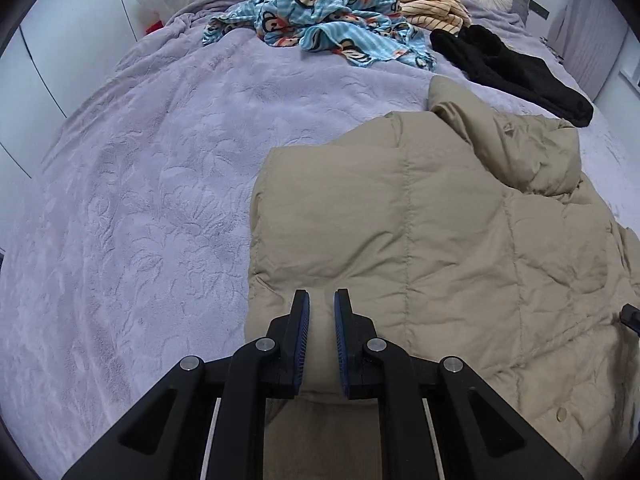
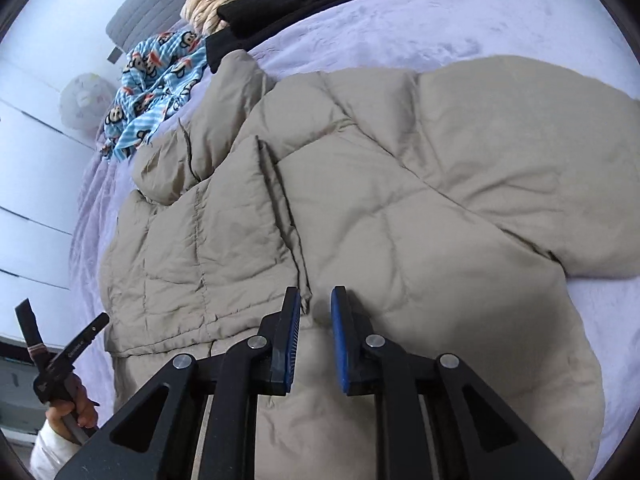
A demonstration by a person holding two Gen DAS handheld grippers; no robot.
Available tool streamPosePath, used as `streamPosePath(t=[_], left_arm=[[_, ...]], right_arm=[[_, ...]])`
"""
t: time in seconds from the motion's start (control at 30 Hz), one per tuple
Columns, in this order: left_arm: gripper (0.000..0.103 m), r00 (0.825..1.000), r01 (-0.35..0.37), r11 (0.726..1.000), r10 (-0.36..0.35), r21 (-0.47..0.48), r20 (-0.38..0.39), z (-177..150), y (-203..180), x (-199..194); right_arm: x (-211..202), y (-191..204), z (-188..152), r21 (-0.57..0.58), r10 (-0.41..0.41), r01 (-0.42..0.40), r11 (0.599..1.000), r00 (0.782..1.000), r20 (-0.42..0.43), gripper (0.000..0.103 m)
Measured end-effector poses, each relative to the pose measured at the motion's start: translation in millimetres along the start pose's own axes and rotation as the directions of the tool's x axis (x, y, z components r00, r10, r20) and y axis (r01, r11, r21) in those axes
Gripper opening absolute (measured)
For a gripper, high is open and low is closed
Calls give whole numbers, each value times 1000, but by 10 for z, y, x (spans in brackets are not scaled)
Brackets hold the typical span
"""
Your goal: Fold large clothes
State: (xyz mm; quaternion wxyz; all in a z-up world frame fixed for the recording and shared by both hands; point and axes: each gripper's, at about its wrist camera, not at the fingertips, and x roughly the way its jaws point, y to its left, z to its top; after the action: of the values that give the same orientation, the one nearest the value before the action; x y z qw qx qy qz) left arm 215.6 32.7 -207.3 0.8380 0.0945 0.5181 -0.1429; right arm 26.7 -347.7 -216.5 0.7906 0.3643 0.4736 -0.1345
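Your beige puffer jacket (image 1: 440, 240) lies on the bed (image 1: 140, 200), long axis running near to far, both hand-held grippers, left (image 1: 322, 300) and right (image 2: 316, 298), open and empty above its near hem.

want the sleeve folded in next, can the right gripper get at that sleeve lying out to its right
Probably yes. The right gripper hovers open over the tan puffer jacket, and the sleeve lies flat on the bed cover with nothing on top of it or between them.
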Motion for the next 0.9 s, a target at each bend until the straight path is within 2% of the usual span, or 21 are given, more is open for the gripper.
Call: streamPosePath(t=[0.2,0.37,0.57,0.6,0.63,0.67,0.7,0.8,0.9], left_arm=[[15,999,46,999,-46,21,3,-104,-365,-249],[15,996,91,993,-90,72,-17,-214,-782,-346],[16,991,130,987,-125,94,-51,-299,-1097,-377],[44,990,132,987,-127,94,-57,-307,-1136,-376],[77,990,131,987,-126,93,-63,-315,-1184,-377],[100,992,117,989,-113,88,-58,-325,-1209,-387],[102,994,112,990,-110,88,-29,-342,-1253,-437],[102,994,105,987,-102,120,-36,-369,-1420,-456],[102,994,109,984,-104,143,-38,-392,-1602,-476]], right_arm=[[-256,-272,-142,97,40,-40,994,999,7,20],[-511,-509,-241,135,42,-47,990,998,41,43],[-694,-809,-317,180,37,-47,983,998,56,45],[-716,-865,-329,188,35,-45,981,998,59,46],[-739,-924,-341,198,33,-44,979,998,62,47],[-761,-977,-351,206,31,-44,977,997,64,48],[-784,-1030,-362,213,30,-44,976,997,67,48],[-852,-1185,-383,231,26,-43,972,997,77,49],[-924,-1348,-395,260,34,-57,964,995,92,57]])
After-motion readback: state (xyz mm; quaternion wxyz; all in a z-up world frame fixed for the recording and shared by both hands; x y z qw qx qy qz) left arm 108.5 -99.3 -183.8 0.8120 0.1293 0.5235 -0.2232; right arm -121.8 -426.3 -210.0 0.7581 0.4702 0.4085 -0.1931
